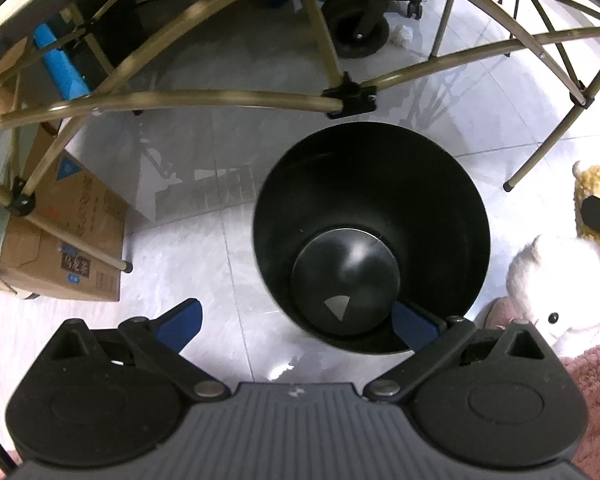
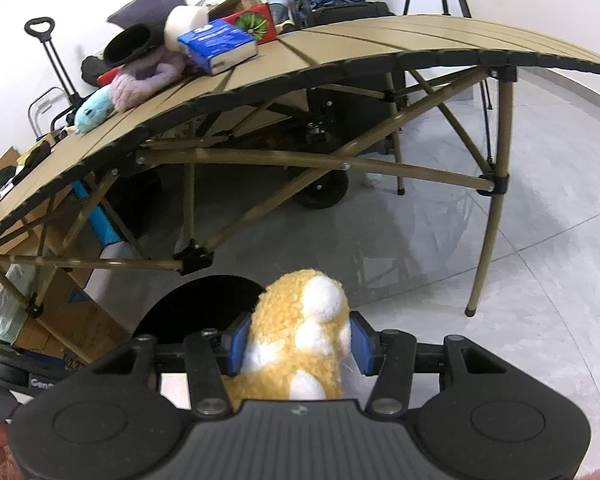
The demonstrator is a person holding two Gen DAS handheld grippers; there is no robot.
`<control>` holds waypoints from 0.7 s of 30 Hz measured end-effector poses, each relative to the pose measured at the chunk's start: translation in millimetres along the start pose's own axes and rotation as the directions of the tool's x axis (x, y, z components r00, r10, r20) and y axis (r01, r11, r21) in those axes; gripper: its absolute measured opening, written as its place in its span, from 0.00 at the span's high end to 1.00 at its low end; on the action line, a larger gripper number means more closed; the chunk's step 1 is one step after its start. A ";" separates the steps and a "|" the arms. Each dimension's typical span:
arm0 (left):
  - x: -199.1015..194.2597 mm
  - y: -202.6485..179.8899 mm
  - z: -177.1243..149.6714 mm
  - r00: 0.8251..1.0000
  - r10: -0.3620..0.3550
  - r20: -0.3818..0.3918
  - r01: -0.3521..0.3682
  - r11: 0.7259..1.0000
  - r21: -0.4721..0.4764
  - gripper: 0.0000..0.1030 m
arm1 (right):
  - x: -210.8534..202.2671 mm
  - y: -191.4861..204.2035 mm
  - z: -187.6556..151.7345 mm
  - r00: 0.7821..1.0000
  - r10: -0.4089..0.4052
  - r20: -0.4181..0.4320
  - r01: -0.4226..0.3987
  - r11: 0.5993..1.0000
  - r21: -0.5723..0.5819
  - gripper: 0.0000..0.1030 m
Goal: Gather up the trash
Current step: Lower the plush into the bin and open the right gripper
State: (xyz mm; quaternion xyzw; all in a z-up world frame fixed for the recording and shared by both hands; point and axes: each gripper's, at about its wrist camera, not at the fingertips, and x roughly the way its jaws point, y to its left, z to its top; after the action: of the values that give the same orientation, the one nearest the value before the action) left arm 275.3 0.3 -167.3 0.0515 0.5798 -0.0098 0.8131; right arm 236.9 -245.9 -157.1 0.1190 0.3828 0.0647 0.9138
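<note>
Left gripper (image 1: 298, 320): your fingers gape wide over the black bin (image 1: 372, 236), holding nothing.
Right gripper (image 2: 298, 344): your fingers clamp the yellow plush toy (image 2: 296, 340).
Toy's place: just beside the bin, above the floor (image 2: 500, 280).

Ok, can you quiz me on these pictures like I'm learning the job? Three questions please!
1. True or false: the black trash bin on the floor is full of trash.
2. What is the right tool holding? A) blue book B) yellow-and-white plush toy C) cardboard box
3. Fill in: the left tool is ____, holding nothing.

Key:
1. False. Inside is only its dark, domed bottom.
2. B. The plush toy sits between the blue pads.
3. Open.
</note>
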 end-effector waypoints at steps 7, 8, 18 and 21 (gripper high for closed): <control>-6.6 28.9 -7.9 1.000 0.023 0.008 -0.023 0.998 -0.057 0.00 | 8.9 26.5 2.7 0.999 0.036 -0.020 -0.037 0.998 -0.050 0.52; -6.7 33.0 -8.7 1.000 0.029 0.006 -0.029 0.997 -0.066 0.00 | 10.5 30.7 2.9 0.999 0.039 -0.025 -0.041 0.997 -0.059 0.52; -10.1 61.7 -20.2 0.997 0.075 0.023 -0.071 0.990 -0.118 0.00 | 33.1 72.6 8.0 0.996 0.066 -0.067 -0.074 0.989 -0.131 0.52; -9.6 68.1 -23.0 0.996 0.084 0.023 -0.080 0.988 -0.133 0.00 | 44.5 83.0 11.6 0.995 0.067 -0.080 -0.078 0.986 -0.147 0.52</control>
State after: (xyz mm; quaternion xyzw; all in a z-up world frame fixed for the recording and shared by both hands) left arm 255.7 69.7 -160.8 0.0213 0.5648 0.0614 0.8227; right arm 274.0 -158.6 -157.5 0.0615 0.4061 0.1310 0.9023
